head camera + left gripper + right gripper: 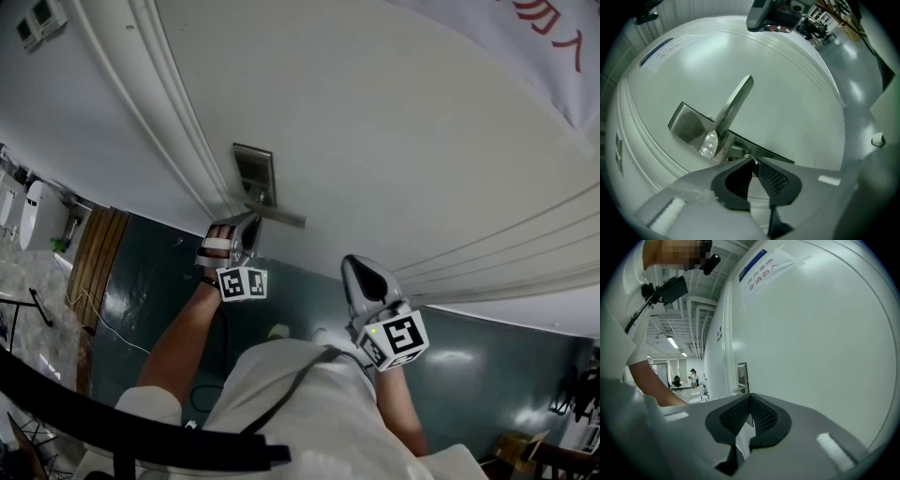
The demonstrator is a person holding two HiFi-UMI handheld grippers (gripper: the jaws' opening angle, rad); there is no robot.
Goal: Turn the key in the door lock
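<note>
Inspection of the door (375, 122) centres on the steel lock plate (254, 174), which carries the lever handle (279, 217). The left gripper (246, 230) sits at the lower end of that plate, just under the lever. In the left gripper view its jaws are clenched at the very tips on a small piece of bright metal, judged to be the key (749, 158). The keyhole is hidden behind the jaws, so seating depth cannot be confirmed. The right gripper (361, 277) hangs well to the side of the plate, clear of the door, with its jaws closed on nothing.

Risks noted:
- The hold is at the pad tips only, on a thin part. Under turning load the key may slip or pivot between the pads, and the gripper would then rotate without the lock following.
- If the roll is not made about the key's own line, the key may bind in the cylinder or bend.
- The jaw bodies lie close beneath the lever, so a wide roll could foul it and knock the grip loose.
- A key that is not fully home would jam when turned.
</note>
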